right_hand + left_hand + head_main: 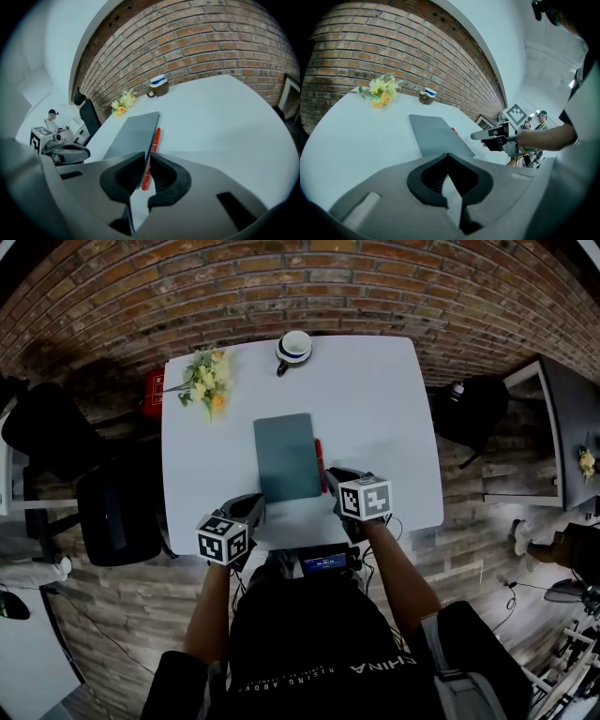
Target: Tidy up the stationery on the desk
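Note:
A grey notebook (pixel 286 457) lies flat in the middle of the white desk (pixel 384 418), and a red pen (pixel 319 454) rests along its right edge. My right gripper (pixel 332 480) is at the notebook's near right corner. In the right gripper view the red pen (pixel 153 140) runs into the narrow gap of the right gripper (pixel 145 157), whose jaws are shut on the pen's near end. My left gripper (pixel 251 512) hovers over bare desk just short of the notebook's near left corner. That left gripper (pixel 449 157) is shut and holds nothing.
A small bunch of yellow flowers (pixel 207 379) lies at the desk's far left, and a cup (pixel 293 348) stands at the far edge. A dark chair (pixel 117 512) stands left of the desk, with another dark object (pixel 469 409) to its right. A brick wall runs behind.

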